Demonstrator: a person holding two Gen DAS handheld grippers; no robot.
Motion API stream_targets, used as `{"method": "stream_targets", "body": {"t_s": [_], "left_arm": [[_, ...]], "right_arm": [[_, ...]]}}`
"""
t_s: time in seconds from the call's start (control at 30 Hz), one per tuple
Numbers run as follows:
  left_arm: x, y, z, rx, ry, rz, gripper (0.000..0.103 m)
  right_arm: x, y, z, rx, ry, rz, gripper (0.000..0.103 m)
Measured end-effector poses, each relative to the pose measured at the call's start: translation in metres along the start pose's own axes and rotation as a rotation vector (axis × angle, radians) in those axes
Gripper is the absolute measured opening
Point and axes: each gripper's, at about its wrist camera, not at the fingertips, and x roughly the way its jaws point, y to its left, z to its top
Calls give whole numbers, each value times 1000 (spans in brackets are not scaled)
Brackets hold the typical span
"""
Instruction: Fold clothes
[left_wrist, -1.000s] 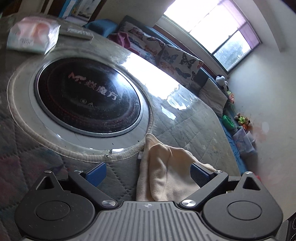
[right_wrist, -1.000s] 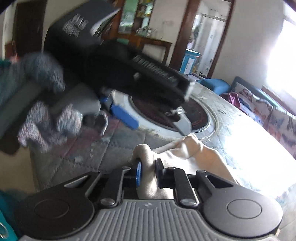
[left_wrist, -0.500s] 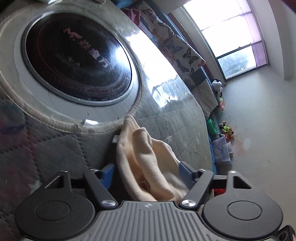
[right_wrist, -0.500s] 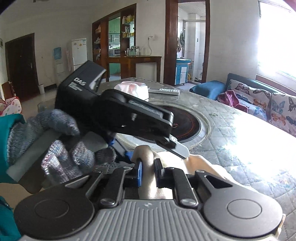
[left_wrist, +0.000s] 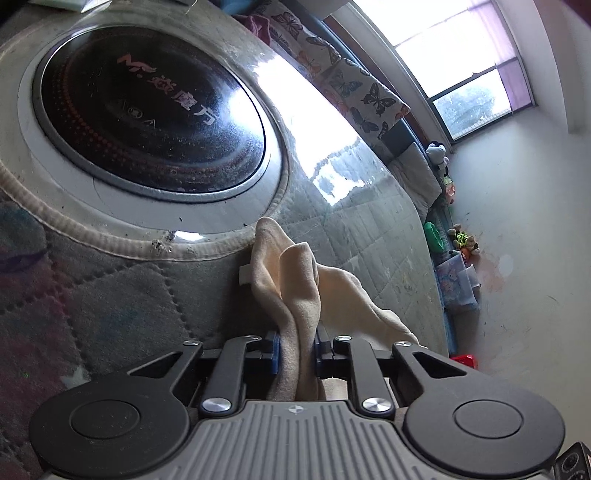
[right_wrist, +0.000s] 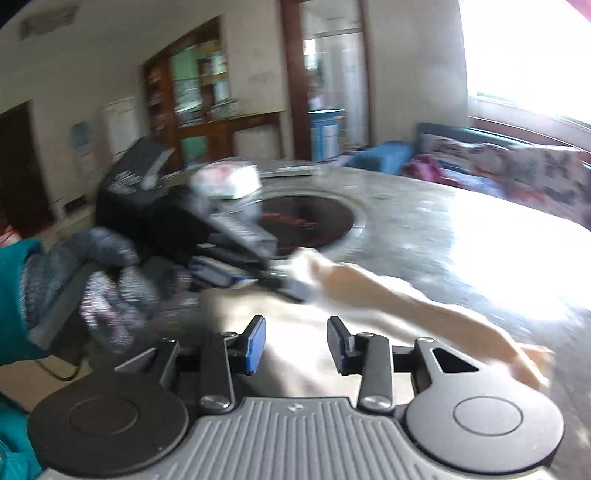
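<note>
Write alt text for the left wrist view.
The left gripper is closing its jaws on a bunched fold of cream cloth, which rises between its blue pads above a quilted table. Beyond lies a round black cooktop set into the table, with a butterfly-print sofa under a bright window.

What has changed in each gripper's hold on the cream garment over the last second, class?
The left gripper, open a second ago, is closing its jaws on a fold of the cream garment. The right gripper, then clamped on it, is opening, pads clear. The garment stays on the quilted table.
</note>
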Motion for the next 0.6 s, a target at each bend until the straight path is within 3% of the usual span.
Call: {"method": "stream_targets", "body": {"t_s": [0.1,0.2,0.33,0.43,0.6], "left_arm": [[-1,-1,-2,14,-3,0,18],[-2,-3,-3,34,-8,6,18],[-1,-8,-5,64,-13,17,18],[1,-12,-5,88,-17,27,18],[3,-16,-7,121,-20,40,18]], "right_arm": [[-13,-22,-6,70,-13,-74,41],[-26,-59,-18,180,-17,-223,41],[-32,-100,-34,302,-24,-338,41],[-31,-120,-43,366,-32,-362,41],[-18,-142,-55,465,-42,-323,40]]}}
